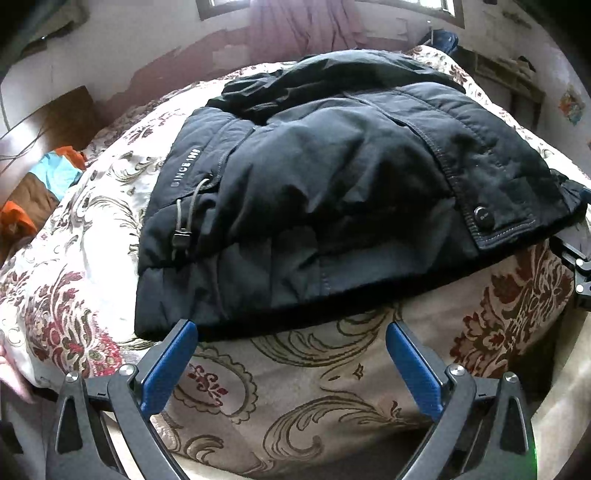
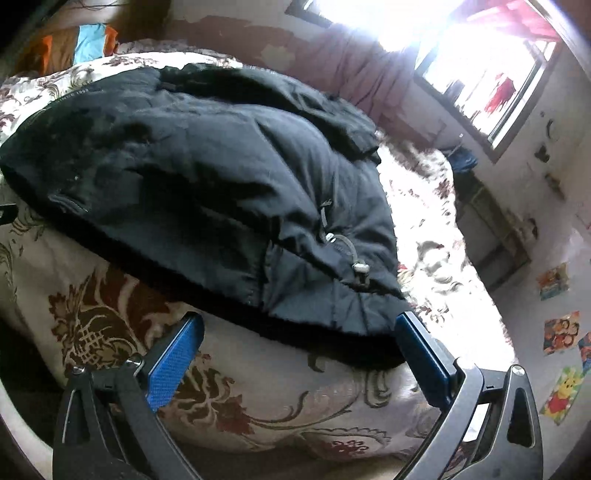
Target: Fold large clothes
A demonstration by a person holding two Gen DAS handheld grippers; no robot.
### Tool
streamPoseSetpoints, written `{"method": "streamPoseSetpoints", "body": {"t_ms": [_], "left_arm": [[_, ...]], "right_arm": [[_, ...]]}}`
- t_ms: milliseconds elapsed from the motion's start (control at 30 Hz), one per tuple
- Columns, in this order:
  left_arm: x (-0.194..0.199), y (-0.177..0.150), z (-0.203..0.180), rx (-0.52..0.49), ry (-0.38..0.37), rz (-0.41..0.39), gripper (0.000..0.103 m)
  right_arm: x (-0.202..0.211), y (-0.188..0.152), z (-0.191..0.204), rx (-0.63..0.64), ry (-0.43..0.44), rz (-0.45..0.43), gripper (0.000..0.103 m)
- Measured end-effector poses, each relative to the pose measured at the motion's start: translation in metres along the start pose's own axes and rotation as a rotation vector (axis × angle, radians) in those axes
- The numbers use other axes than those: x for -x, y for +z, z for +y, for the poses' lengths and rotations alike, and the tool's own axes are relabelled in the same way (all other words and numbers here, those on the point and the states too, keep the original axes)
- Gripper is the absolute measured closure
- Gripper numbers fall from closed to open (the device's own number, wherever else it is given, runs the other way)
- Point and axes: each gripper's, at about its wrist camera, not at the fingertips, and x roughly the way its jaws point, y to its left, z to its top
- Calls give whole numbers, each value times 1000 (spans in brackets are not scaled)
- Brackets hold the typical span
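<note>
A dark padded jacket [image 1: 332,177] lies folded in a thick bundle on a floral bedspread [image 1: 295,387]. A drawcord toggle [image 1: 183,236] hangs at its left side and a snap button [image 1: 482,214] shows on a flap at its right. My left gripper [image 1: 291,332] stands open just short of the jacket's near edge, its left blue pad [image 1: 170,369] almost at the hem, nothing between the fingers. In the right wrist view the jacket [image 2: 207,177] fills the middle, and my right gripper [image 2: 299,325] is open at its near right corner, holding nothing.
A wooden headboard [image 1: 48,122] with orange, blue and brown cloth [image 1: 44,181] is at the far left. Pink curtains [image 1: 295,26] hang under a bright window [image 2: 480,66]. A shelf unit [image 2: 491,229] stands by the right wall with cartoon stickers [image 2: 561,332]. The other gripper's frame [image 1: 576,266] shows at the right.
</note>
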Motion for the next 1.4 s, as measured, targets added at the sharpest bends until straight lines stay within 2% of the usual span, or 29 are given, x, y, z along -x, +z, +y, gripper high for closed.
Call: {"method": "streamPoseSetpoints", "body": {"t_ms": [233, 367, 433, 567, 633, 700, 733, 800, 833, 1033, 1167, 1233, 1267, 1300, 1400], "left_arm": [[0, 0, 2, 14, -12, 6, 0], [-1, 0, 1, 3, -9, 4, 0], [-1, 0, 1, 0, -8, 1, 0], [-1, 0, -1, -7, -5, 0, 0], [0, 0, -3, -16, 1, -10, 1], [4, 0, -7, -27, 11, -31, 1], [5, 0, -8, -33, 19, -43, 1], [8, 1, -10, -47, 44, -72, 1], [11, 1, -11, -60, 69, -96, 1], [14, 4, -21, -143, 261, -201, 1], [11, 5, -25, -181, 309, -219, 1], [4, 6, -25, -199, 321, -204, 1], [1, 7, -23, -194, 330, -193, 8], [-1, 9, -19, -184, 343, -187, 23], [-2, 13, -6, -147, 362, -193, 48]], "right_arm": [[-11, 4, 4, 41, -59, 16, 2], [-12, 10, 22, 167, -153, -67, 2], [-8, 12, 28, 188, -168, -102, 2], [4, 28, 9, 73, -110, -175, 2], [5, 37, -3, 23, -57, -196, 9], [9, 44, -13, -33, 28, -205, 29], [10, 48, -17, -58, 70, -205, 33], [11, 55, -22, -92, 140, -203, 50], [12, 57, -24, -103, 162, -203, 52], [17, 56, -31, -186, 220, -216, 55], [14, 54, -40, -207, 219, -226, 55], [11, 55, -42, -199, 209, -227, 55], [10, 52, -41, -193, 204, -222, 55], [11, 50, -40, -187, 202, -216, 55], [2, 39, -36, -142, 193, -161, 55]]}}
